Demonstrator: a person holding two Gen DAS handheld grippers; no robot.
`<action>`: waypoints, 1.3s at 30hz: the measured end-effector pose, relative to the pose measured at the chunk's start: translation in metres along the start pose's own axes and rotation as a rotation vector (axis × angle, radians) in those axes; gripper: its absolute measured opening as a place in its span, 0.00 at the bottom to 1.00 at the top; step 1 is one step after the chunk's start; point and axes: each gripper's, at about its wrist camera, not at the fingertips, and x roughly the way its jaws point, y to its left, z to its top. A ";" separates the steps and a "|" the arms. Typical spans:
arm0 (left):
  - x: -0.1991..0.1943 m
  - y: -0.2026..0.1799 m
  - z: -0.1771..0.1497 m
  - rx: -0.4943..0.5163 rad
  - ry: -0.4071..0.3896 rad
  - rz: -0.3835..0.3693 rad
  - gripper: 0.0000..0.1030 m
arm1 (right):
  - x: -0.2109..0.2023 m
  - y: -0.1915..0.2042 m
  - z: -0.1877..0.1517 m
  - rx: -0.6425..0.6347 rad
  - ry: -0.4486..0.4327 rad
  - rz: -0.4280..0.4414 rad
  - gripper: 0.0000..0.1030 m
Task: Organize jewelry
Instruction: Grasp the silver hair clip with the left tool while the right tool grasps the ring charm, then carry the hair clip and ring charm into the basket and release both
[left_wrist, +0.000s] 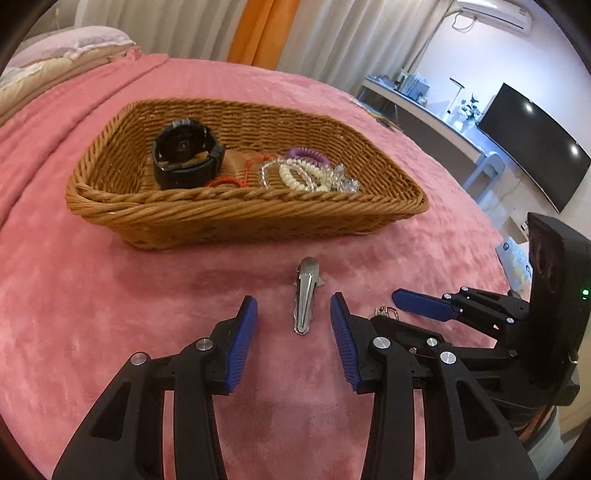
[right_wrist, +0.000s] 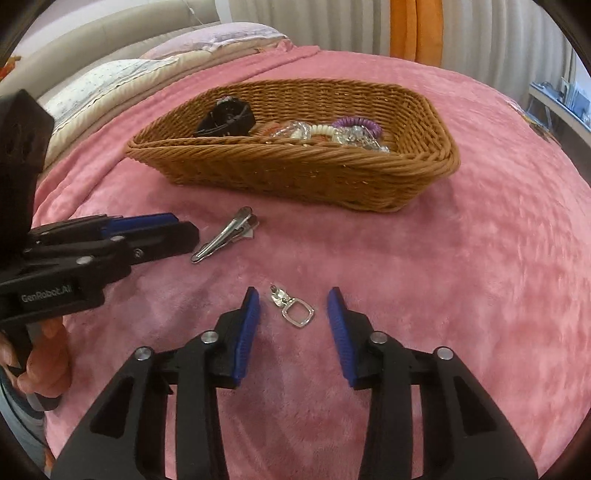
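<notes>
Left gripper (left_wrist: 293, 325) spread around hair clip (left_wrist: 306, 295); right gripper (right_wrist: 293, 325) spread around earring (right_wrist: 293, 308); next, pinch each, carry toward basket (left_wrist: 236, 218) at 12 o'clock

Soft, even daylight, faint shadows, sharp centre, strong fisheye bending at edges.

A pink blanket (left_wrist: 110, 295) covers the bed, pillows (right_wrist: 110, 85) and curtains (left_wrist: 266, 29) behind.

Pink-blanketed bed (left_wrist: 110, 295) carries wicker basket (left_wrist: 240, 218), hair clip (left_wrist: 306, 295), earring (right_wrist: 293, 308).
</notes>
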 end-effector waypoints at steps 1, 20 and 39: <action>0.002 -0.002 0.001 0.010 0.006 0.004 0.38 | 0.001 0.000 0.000 -0.006 0.001 -0.004 0.27; 0.033 -0.040 0.009 0.173 0.083 0.165 0.11 | -0.007 -0.017 -0.006 0.060 -0.004 -0.006 0.16; -0.048 -0.035 -0.049 0.092 -0.037 0.132 0.11 | -0.046 0.015 -0.041 -0.033 -0.029 0.031 0.13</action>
